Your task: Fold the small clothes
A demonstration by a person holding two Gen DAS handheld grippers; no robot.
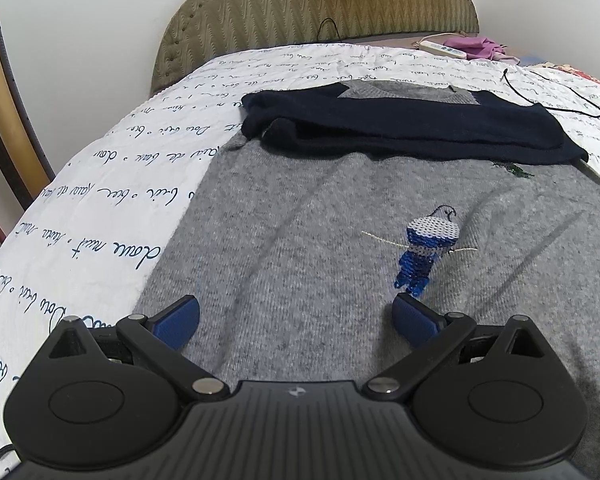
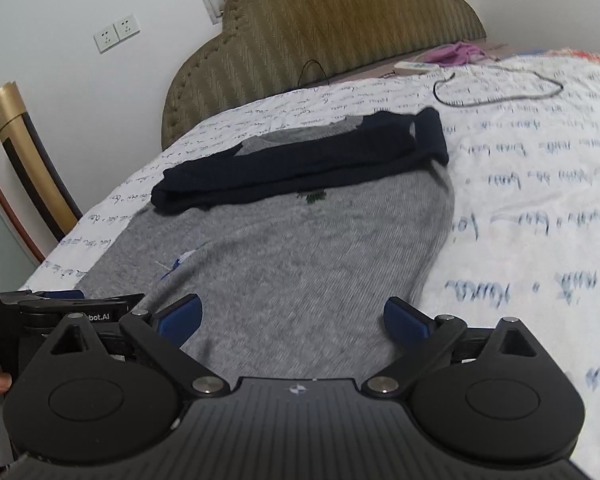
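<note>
A grey knit sweater (image 1: 300,240) with a blue and white sequin figure (image 1: 424,252) lies flat on the bed. Its dark navy sleeves (image 1: 412,128) are folded across the chest below the collar. My left gripper (image 1: 296,320) hovers over the sweater's near part, jaws wide apart with nothing between them. In the right wrist view the same sweater (image 2: 300,248) and navy sleeves (image 2: 300,168) show, and my right gripper (image 2: 292,318) stands open above the sweater's near right part, empty. The left gripper (image 2: 52,296) shows at that view's left edge.
The bedspread (image 2: 520,220) is white with blue script. A padded headboard (image 1: 320,4) stands behind. A black cord (image 2: 496,92), a remote (image 1: 444,49) and pink cloth (image 1: 476,46) lie at the far right. A gold and dark frame (image 2: 24,160) rises at left.
</note>
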